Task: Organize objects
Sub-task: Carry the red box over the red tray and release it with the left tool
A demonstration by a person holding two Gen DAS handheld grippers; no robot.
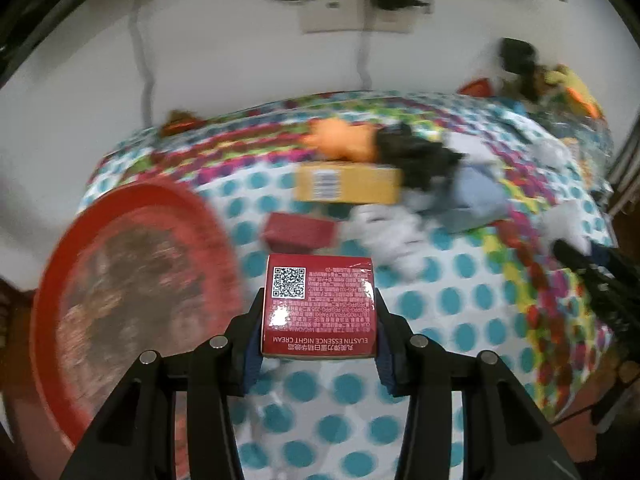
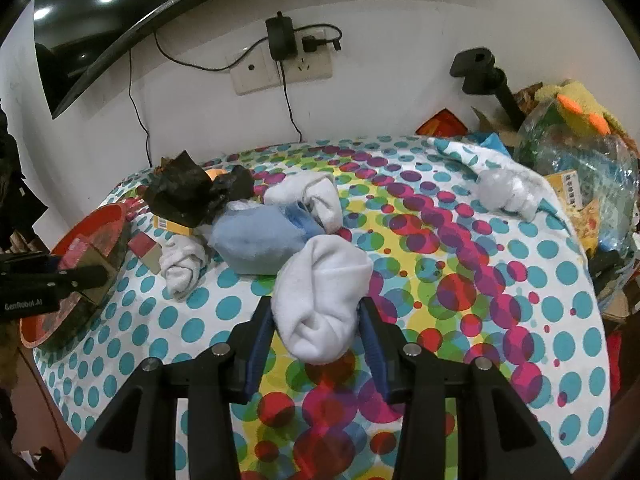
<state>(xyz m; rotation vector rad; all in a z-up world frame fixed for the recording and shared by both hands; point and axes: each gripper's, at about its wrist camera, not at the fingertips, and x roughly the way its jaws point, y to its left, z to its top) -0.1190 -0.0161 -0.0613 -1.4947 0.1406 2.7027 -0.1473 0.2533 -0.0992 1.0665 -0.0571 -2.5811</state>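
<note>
The left gripper [image 1: 318, 312] pinches a red box [image 1: 318, 306]; the red basin [image 1: 132, 292] lies just to its left. The right gripper [image 2: 316, 316] pinches a white sock [image 2: 320, 300], the basin [image 2: 76, 240] far to its left, so the left hand is nearer.

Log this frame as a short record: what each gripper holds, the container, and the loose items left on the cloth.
left gripper: shut on red night cream box
right gripper: shut on white rolled sock
container: red basin, at left
surface: dotted cloth
loose items: yellow box, small red box, blue sock
</note>
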